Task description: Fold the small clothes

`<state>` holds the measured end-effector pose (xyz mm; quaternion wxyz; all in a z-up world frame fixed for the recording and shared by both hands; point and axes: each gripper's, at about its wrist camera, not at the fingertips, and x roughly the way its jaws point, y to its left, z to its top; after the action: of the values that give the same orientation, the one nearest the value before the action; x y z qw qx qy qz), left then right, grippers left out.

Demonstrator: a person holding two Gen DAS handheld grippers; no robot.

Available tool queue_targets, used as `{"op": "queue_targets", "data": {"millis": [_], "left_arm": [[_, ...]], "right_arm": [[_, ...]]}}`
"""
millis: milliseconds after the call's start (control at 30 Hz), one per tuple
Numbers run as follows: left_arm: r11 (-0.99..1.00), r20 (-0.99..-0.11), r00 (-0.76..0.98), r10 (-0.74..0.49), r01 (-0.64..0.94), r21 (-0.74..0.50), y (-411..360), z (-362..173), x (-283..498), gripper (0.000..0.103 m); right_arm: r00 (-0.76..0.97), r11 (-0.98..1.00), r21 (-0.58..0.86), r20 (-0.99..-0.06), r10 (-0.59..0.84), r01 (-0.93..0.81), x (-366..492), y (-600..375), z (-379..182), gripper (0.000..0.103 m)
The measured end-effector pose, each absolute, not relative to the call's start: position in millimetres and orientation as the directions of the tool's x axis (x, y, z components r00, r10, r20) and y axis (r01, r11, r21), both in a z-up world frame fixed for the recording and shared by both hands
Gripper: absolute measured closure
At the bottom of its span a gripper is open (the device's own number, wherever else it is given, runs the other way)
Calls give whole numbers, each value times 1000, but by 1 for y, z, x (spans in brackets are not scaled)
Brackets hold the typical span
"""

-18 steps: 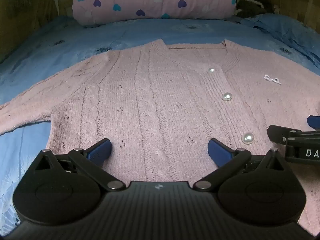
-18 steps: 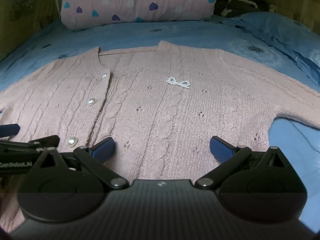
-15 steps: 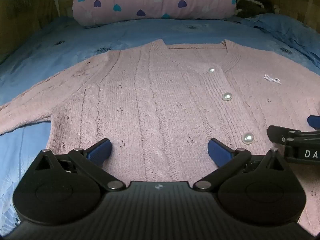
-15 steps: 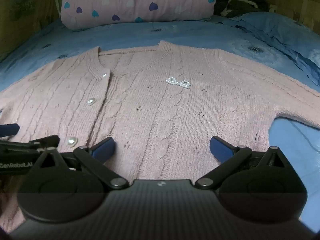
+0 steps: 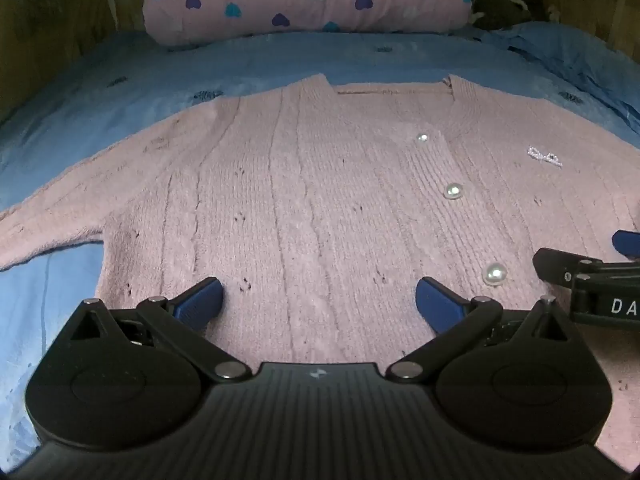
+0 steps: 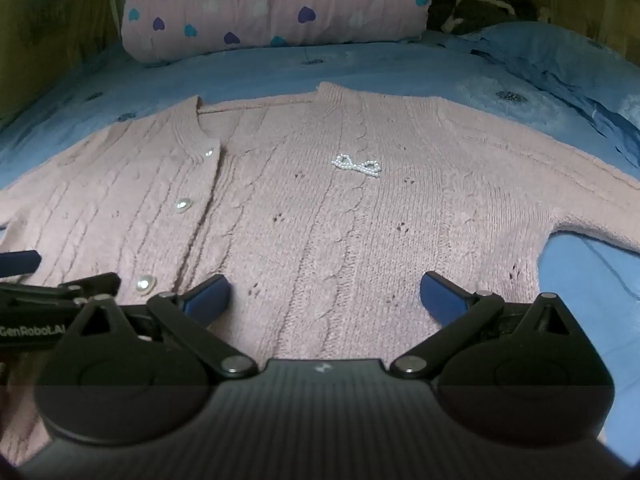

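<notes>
A pink knit cardigan [image 5: 320, 200] lies flat and spread out on the blue bed, front up, with pearl buttons [image 5: 453, 191] down the middle and a small pearl bow [image 6: 357, 165] on the chest. Its sleeves reach out to both sides. My left gripper [image 5: 319, 298] is open, over the cardigan's lower left half. My right gripper [image 6: 325, 294] is open, over the lower right half. Each gripper shows at the edge of the other's view, the right one [image 5: 592, 276] and the left one [image 6: 52, 292].
A pink pillow with blue and purple hearts [image 5: 304, 0] lies at the head of the bed. A dark bundle [image 6: 476, 6] sits behind it at the right. The blue sheet [image 5: 60, 128] rises in folds [image 6: 560, 64] at the right. Wooden walls close in both sides.
</notes>
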<state>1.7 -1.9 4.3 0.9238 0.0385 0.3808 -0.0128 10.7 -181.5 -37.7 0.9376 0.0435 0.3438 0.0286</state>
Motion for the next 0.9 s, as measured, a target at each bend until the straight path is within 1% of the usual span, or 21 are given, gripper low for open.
{"op": "queue_targets", "data": {"millis": [100,233,333,500,633,733,900], "left_arm": [[997,-722,692,-9,64,49,0,9,3,0],[996,-739,671,-61,89,-2,6,14,-1,0],[989,-758,643,-108,147,-16,8,18,-2,0],[984,-755,635,-162,166,-71,12,25,-7,0],[985,-742,656,-139,167,-37,14,28,-13,0],[986,-734,669,-117,165,-6,14,31,-13,0],[985,-746,649,-147,169,-47,21,30,-7,0]], "right_arm": [[762,994,111,-641,90,-23,11,-183,-37,0],[757,993,118,-646,95,-24,11,-184,-37,0],[739,993,108,-666,100,-37,8,-185,-34,0],[709,992,111,-695,115,-52,-4,-198,-18,0],[738,981,188,-669,87,55,-13,-235,4,0],[747,957,229,-665,20,178,-14,-272,16,0],[726,911,237,-681,-92,337,-18,-324,21,0]]}}
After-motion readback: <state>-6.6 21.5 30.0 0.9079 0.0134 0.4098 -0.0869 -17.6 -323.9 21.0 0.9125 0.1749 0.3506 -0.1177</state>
